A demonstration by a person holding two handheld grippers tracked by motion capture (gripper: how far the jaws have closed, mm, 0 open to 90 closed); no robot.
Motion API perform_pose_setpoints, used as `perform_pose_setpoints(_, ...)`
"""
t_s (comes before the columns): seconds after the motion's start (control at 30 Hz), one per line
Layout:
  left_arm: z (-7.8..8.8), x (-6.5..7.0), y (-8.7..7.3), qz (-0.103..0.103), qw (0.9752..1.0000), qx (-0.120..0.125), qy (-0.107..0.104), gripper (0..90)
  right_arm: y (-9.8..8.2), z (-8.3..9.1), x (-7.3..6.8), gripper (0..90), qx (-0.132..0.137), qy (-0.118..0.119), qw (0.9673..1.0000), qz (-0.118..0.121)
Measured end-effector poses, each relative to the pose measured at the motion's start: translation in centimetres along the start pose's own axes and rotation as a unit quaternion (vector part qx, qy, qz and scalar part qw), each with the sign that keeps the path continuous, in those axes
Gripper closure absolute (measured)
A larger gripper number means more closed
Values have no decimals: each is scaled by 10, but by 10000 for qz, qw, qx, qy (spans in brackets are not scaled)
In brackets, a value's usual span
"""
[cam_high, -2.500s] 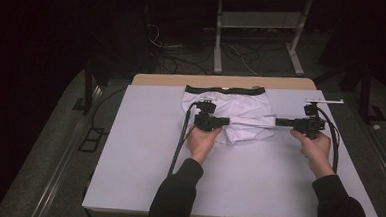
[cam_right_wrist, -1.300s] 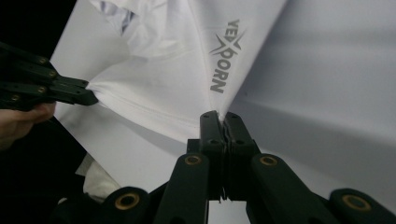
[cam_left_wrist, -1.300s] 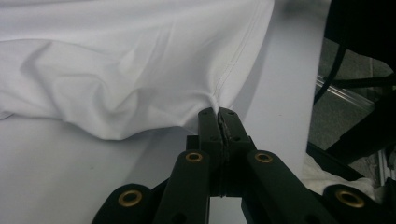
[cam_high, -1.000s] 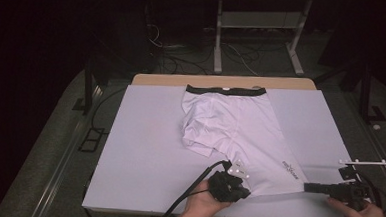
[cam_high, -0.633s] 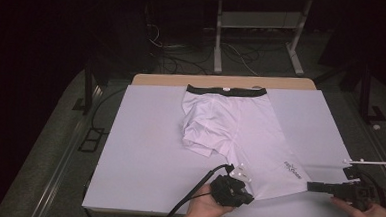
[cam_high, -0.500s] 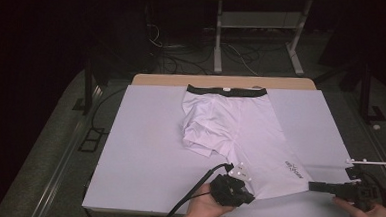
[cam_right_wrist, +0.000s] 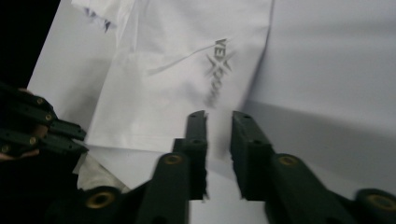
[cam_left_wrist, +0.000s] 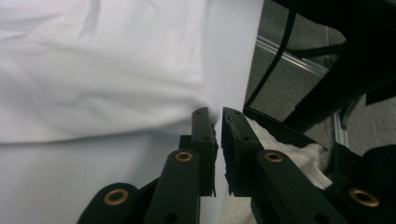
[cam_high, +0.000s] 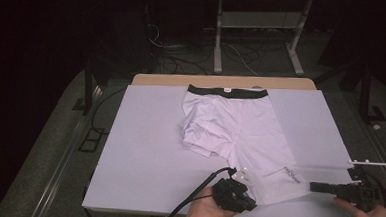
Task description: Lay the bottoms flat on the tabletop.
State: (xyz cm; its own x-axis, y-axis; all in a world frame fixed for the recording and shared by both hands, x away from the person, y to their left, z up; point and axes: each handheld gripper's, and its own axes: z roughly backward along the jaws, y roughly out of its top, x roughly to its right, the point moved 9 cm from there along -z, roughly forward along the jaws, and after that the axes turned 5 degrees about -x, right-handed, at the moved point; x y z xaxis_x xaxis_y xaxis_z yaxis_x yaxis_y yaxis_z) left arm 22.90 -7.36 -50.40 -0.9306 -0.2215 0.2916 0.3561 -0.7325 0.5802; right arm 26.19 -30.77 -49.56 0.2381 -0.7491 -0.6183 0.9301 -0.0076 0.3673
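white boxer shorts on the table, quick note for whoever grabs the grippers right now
Left gripper: at the near left corner of the leg hem, jaws just eased apart, a narrow gap, cloth at the tips.
Right gripper: at the hem's right corner by the grey logo, jaws just opened, no longer pinching.
White boxer shorts with black waistband: on the pale table sheet, waistband at the far edge, right leg pulled flat toward the near edge.
Done: right leg stretched out.
Left: left leg is bunched; likely flatten it next.

white boxer shorts (cam_high: pixel 239 136), black waistband (cam_high: pixel 227 91); white table (cam_high: pixel 138 150)
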Motion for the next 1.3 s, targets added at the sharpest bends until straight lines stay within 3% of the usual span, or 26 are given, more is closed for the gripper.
perform_pose_setpoints(0.13, -1, 6, -2, -49, 9999, -69, -61, 759, 3, 5, 2, 661, 177, 4, 9998, -38)
perform_pose_setpoints(0.3, 9, 5, 1, -25, 10000, 73, -15, 578, 7, 7, 2, 568, 320, -96, 9994, 83)
perform_pose_setpoints(0.6, 32, -2, 9, 102, 9980, 619, -98, 384, 14, 10, -11, 395, 568, -96, 9964, 625)
perform_pose_setpoints(0.8, 44, -3, 12, 21, 9968, 778, -190, 283, 23, 8, -19, 190, 717, -196, 9930, 918)
perform_pose_setpoints(0.93, 52, -7, 13, 11, 9961, 872, -98, 182, 29, 3, -26, 123, 733, -268, 9903, 1150)
perform_pose_setpoints(1.03, 57, -12, 13, 58, 9960, 892, -30, 99, 34, -1, -33, 0, 717, -307, 9884, 1300)
perform_pose_setpoints(1.13, 62, -18, 12, 103, 9958, 904, 50, 1, 38, -5, -41, 0, 695, -253, 9864, 1465)
perform_pose_setpoints(1.3, 74, -25, 16, 27, 9942, 1052, 227, 0, 45, -12, -54, 0, 662, -202, 9838, 1653)
